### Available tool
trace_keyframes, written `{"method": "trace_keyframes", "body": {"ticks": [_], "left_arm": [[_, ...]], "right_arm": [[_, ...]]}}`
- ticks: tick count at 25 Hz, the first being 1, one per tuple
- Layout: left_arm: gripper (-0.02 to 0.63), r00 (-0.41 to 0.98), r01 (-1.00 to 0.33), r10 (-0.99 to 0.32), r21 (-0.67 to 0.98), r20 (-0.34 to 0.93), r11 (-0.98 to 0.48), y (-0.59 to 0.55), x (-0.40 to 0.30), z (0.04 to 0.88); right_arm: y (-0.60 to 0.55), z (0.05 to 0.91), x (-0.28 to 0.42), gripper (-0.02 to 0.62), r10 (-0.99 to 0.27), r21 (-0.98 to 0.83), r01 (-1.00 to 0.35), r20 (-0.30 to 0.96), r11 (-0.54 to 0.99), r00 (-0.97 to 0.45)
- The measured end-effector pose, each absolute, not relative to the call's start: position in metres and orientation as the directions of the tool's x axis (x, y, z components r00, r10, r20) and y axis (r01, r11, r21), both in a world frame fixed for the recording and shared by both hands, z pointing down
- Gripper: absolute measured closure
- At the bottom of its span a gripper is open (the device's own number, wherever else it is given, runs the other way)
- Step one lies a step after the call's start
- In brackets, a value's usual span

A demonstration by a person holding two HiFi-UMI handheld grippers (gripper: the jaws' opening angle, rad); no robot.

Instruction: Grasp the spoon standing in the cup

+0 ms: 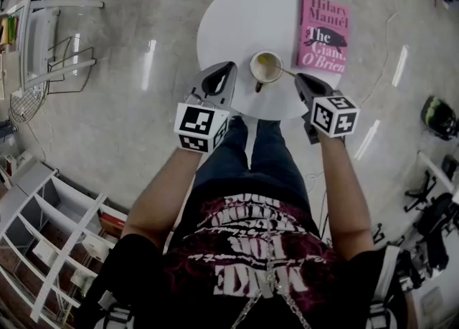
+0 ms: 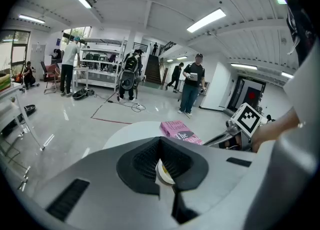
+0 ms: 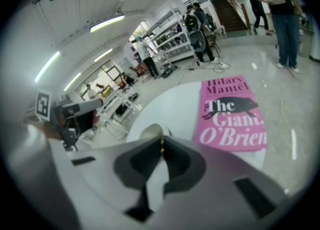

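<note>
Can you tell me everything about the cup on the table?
The cup is small, round and pale, with a yellowish drink inside. A dark stub on its near side looks like a handle. It stands upright near the front edge of the round white table, just left of the pink book and apart from it. A spoon stands in it, its thin handle leaning out to the right gripper, which is closed on its end. The left gripper is beside the cup, not touching.
</note>
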State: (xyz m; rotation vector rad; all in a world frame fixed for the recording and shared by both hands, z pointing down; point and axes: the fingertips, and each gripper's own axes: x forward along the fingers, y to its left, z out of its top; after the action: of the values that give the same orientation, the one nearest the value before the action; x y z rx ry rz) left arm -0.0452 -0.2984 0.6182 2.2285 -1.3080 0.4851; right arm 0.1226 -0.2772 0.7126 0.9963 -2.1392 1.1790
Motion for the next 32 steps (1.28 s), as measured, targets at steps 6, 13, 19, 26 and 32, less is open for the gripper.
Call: {"method": "trace_keyframes", "body": {"ticks": [6, 13, 19, 26, 32], "left_arm": [[0.581, 0.477, -0.878, -0.702, 0.242, 0.529, -0.414, -0.299, -0.042, 0.614], [0.581, 0.498, -0.866, -0.715, 0.228, 0.490, -0.446, -0.307, -0.036, 0.586], [0.581, 0.520, -0.853, -0.739, 0.212, 0.428, -0.477, -0.313, -0.033, 0.541], [0.581, 0.558, -0.829, -0.763, 0.181, 0.326, -0.529, -0.307, -0.029, 0.473], [0.581, 0.566, -0.824, -0.794, 0.151, 0.219, -0.546, -0.296, -0.029, 0.424]], "right_arm": [[-0.278, 0.722, 0.126, 0.557, -0.378, -0.437, -0.810, 0.727, 0.390, -0.574], [-0.278, 0.705, 0.133, 0.552, -0.420, -0.373, -0.831, 0.732, 0.412, -0.536], [-0.280, 0.654, 0.142, 0.551, -0.490, -0.314, -0.845, 0.705, 0.434, -0.513], [-0.281, 0.533, 0.141, 0.552, -0.683, -0.196, -0.839, 0.503, 0.507, -0.530], [-0.269, 0.427, 0.137, 0.554, -0.819, -0.079, -0.854, 0.248, 0.515, -0.517]]}}
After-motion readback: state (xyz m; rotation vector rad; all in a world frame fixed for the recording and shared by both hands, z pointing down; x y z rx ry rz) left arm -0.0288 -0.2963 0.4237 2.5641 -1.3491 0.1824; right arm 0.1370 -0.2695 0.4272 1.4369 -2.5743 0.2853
